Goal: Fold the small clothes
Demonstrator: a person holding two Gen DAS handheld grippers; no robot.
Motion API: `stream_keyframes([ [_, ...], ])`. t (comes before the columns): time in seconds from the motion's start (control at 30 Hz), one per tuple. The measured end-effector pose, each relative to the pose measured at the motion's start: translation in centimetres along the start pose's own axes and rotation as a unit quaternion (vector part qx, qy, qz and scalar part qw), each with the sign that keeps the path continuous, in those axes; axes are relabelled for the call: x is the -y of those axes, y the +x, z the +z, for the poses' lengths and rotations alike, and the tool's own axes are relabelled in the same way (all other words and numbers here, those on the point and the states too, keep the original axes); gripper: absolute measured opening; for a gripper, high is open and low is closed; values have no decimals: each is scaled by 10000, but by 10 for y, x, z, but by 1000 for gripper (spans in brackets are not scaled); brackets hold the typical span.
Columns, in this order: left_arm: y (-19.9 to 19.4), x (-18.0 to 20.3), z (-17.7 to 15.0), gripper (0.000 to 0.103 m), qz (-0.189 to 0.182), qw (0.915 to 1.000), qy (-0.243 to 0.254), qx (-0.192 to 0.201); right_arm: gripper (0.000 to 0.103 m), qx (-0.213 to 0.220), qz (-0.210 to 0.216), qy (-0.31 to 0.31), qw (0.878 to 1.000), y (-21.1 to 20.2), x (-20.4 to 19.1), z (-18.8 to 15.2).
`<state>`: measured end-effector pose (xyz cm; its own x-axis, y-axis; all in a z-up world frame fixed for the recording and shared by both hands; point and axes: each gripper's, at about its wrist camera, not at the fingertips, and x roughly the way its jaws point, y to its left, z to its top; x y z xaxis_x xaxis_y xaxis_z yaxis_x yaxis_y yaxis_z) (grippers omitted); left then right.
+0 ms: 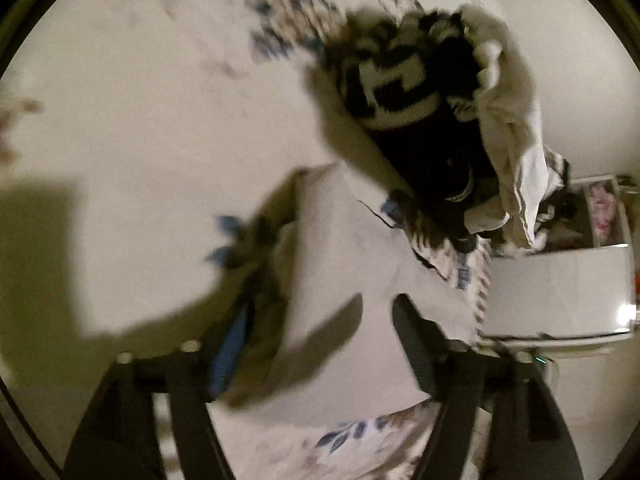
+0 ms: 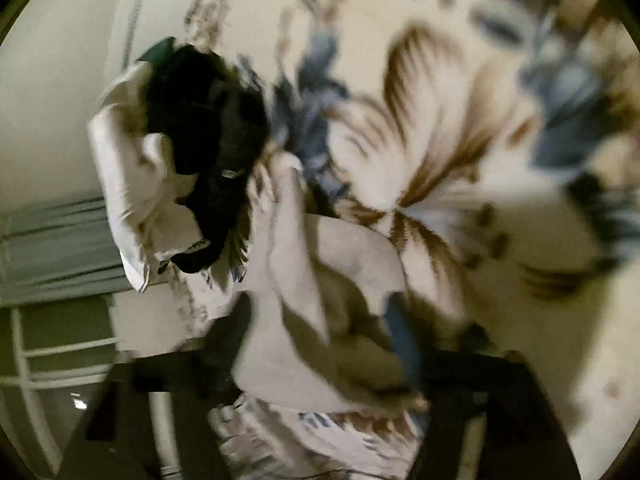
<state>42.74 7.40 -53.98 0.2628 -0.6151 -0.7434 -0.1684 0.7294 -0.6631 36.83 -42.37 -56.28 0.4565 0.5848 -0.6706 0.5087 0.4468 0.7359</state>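
Observation:
A small white garment [image 1: 344, 264] lies on the floral bedsheet, partly folded, and drapes between my left gripper's [image 1: 320, 344] fingers. The left finger [image 1: 230, 344] with its blue pad sits under a fold and the right finger [image 1: 416, 344] is beside the cloth, well apart. In the right wrist view the same white garment [image 2: 320, 320] bunches between my right gripper's [image 2: 320, 360] fingers; a blue pad [image 2: 402, 340] presses its right side. A pile of dark, striped and white clothes [image 1: 440, 120] lies beyond and also shows in the right wrist view [image 2: 192, 160].
The floral bedsheet [image 2: 460, 140] covers the bed. A white box [image 1: 560, 296] and an open drawer [image 1: 600, 208] stand past the bed edge on the right. Green curtain [image 2: 52, 248] and white rails show at the left. Both views are motion blurred.

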Motion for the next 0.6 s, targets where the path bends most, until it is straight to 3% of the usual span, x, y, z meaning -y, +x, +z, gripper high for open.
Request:
stream_keyframes([
  [0.1, -25, -7, -27, 72, 108, 9992, -277, 270, 79, 253, -331, -201, 9989, -24, -4, -28],
  [0.2, -16, -13, -54, 72, -249, 9955, -868, 301, 79, 96, -349, 79, 9993, -23, 14, -56],
  [0.27, -3, -14, -63, 72, -482, 9922, -1108, 293, 79, -97, -189, 259, 9994, -7, 30, -68],
  [0.37, 31, -4, -58, 72, -467, 9892, -1340, 366, 79, -115, 54, 592, 9982, 22, 50, -75],
  [0.6, 47, -3, -39, 72, -397, 9769, -1940, 802, 80, 822, 1180, 1127, 9832, 38, 64, -65],
])
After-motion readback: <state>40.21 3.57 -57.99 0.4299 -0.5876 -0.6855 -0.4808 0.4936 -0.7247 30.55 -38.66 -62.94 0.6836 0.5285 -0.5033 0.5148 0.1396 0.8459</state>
